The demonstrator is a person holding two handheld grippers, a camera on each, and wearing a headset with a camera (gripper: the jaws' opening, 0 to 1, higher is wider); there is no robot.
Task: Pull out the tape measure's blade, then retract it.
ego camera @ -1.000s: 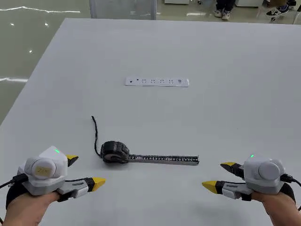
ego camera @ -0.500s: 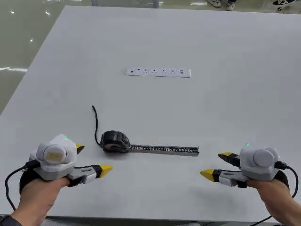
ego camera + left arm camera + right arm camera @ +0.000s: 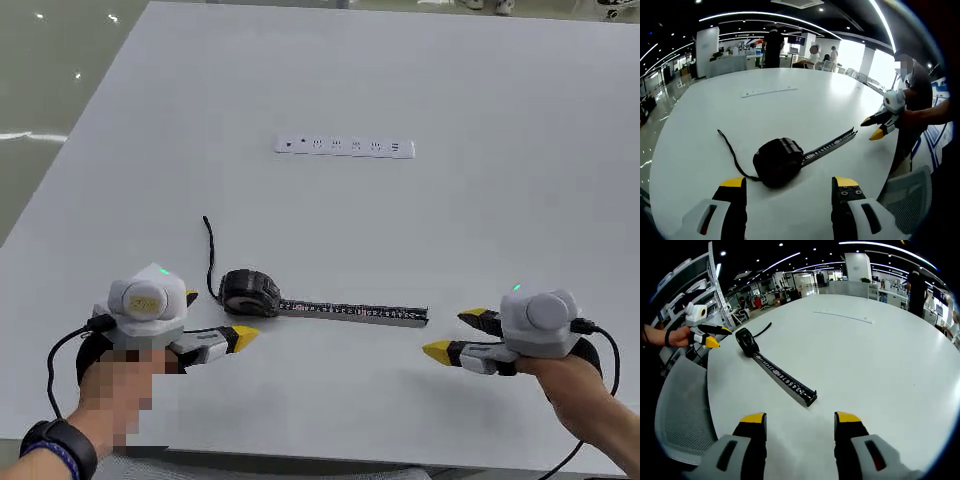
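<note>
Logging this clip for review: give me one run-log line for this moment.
tape measure: on table, blade out | left gripper: open, near tape measure | right gripper: open, near blade tip

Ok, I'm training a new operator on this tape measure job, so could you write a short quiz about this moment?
1. True or false: the blade is fully retracted into the tape measure.
2. What does the right gripper hold? A) the blade's tip B) the tape measure C) nothing
3. Fill in: the left gripper has its jaws ___ near the tape measure.
Key: 1 false, the blade lies extended on the table; 2 C; 3 open.
</note>
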